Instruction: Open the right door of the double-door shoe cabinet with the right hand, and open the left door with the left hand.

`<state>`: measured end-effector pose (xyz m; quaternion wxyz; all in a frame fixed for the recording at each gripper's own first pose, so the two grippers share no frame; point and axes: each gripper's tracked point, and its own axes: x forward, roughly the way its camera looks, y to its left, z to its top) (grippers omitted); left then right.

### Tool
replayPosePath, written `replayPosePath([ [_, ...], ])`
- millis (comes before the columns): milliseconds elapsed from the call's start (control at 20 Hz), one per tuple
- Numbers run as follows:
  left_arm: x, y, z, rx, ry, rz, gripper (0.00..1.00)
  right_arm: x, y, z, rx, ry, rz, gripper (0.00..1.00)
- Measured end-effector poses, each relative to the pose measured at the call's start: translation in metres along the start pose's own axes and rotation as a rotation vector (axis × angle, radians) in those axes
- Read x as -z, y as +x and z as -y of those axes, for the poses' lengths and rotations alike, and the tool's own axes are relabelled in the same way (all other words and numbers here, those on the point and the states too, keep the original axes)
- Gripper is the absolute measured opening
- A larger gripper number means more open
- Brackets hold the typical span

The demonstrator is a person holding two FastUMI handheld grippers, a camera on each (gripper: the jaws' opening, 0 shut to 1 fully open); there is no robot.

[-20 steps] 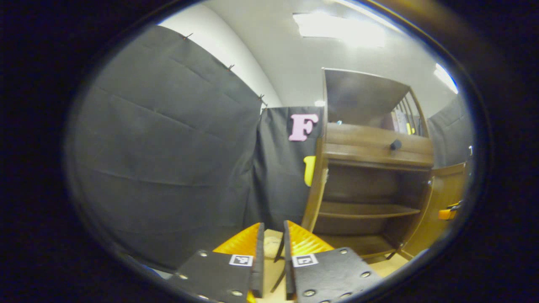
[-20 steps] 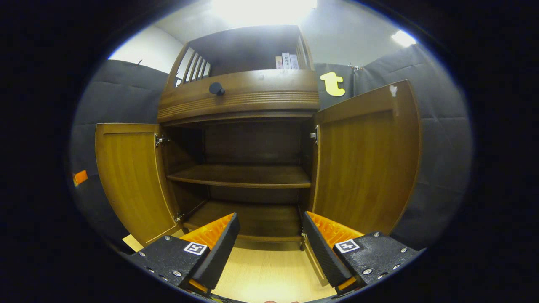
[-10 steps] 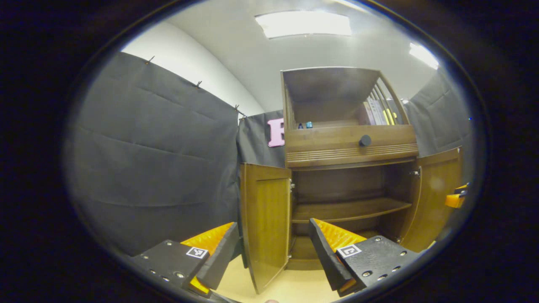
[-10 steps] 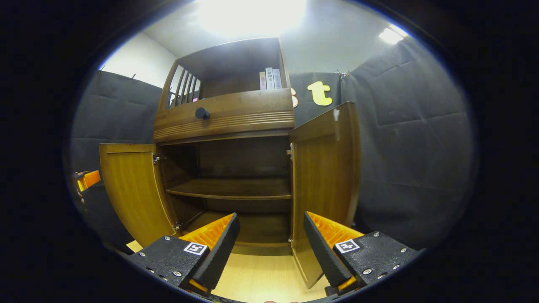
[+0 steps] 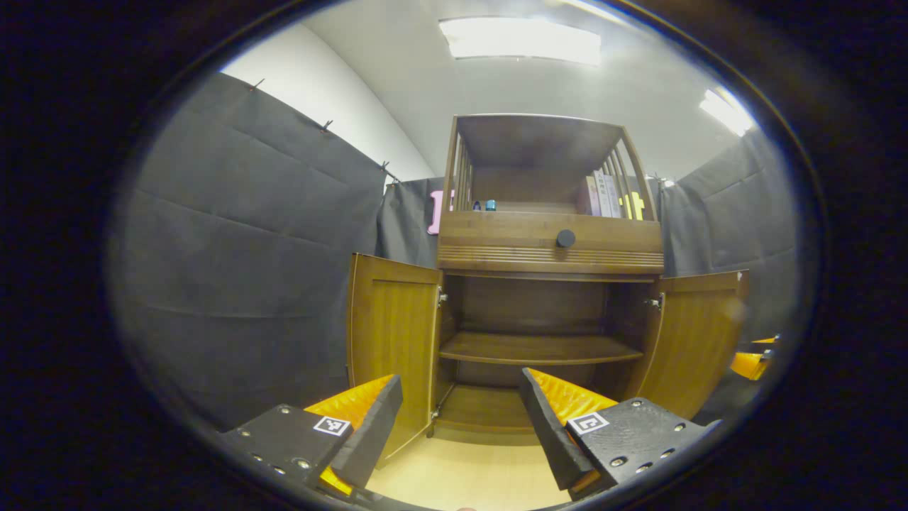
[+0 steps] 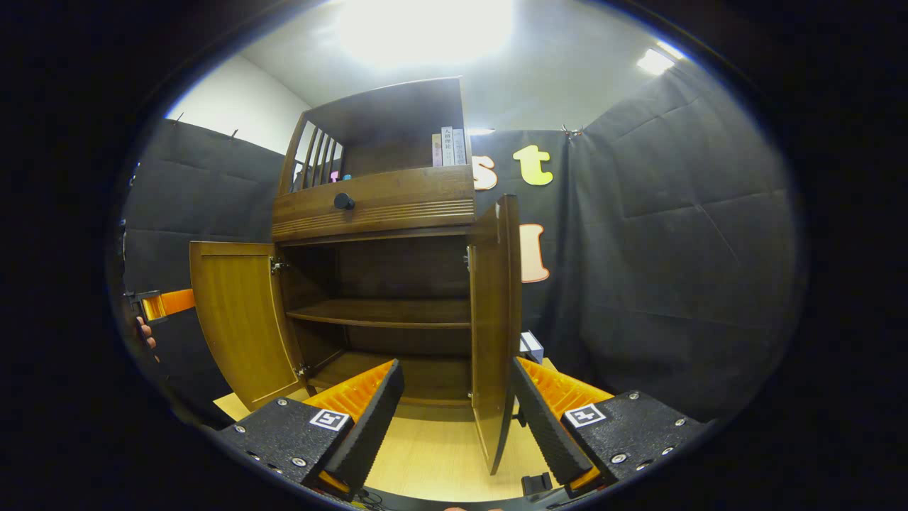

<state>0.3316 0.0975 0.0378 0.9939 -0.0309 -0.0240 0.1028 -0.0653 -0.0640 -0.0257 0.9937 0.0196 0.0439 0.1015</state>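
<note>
Shoe cabinet (image 5: 550, 245) stands on the pale wood floor (image 5: 468, 475) against the black cloth wall (image 5: 241, 270). Both lower doors stand swung out. In the left gripper view the left door (image 5: 392, 341) is angled outward on its hinge side and the right door (image 5: 691, 341) likewise; in the right gripper view the right door (image 6: 494, 326) is seen nearly edge-on, the left door (image 6: 237, 326) broadside.

Left tongs (image 5: 461, 419): fingers apart, nothing between them, short of the cabinet. Right tongs (image 6: 457, 408): fingers apart, gripping nothing; the free edge of the right door sits in line with the gap, but contact cannot be confirmed. The other gripper (image 6: 163, 304), with a hand (image 6: 145, 332) on it, shows at the left margin of the right gripper view.

Handling judgement: doors are stiff flat wood panels on metal hinges, probably light and free-swinging, not fragile, with a smooth and likely slippery finish. No handle is visible on either door. Best hold is probably the free vertical edge, pinched across its thickness, far from the hinge for leverage. Task looks essentially complete.

Surroundings: inner shelf (image 5: 539, 349) bare; drawer above with a dark knob (image 5: 565, 238); books (image 5: 603, 197) on the upper shelf. A small white box (image 6: 530, 345) sits on the floor just behind the right door and could block further swing. Cloth wall lies close behind the left door.
</note>
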Motion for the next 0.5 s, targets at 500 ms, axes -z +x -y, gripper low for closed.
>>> replayPosePath([
  [500,0.007,0.004,-0.002,0.02,0.046,-0.031,1.0,0.015,0.007,-0.006,0.035,0.07,-0.033,0.94],
])
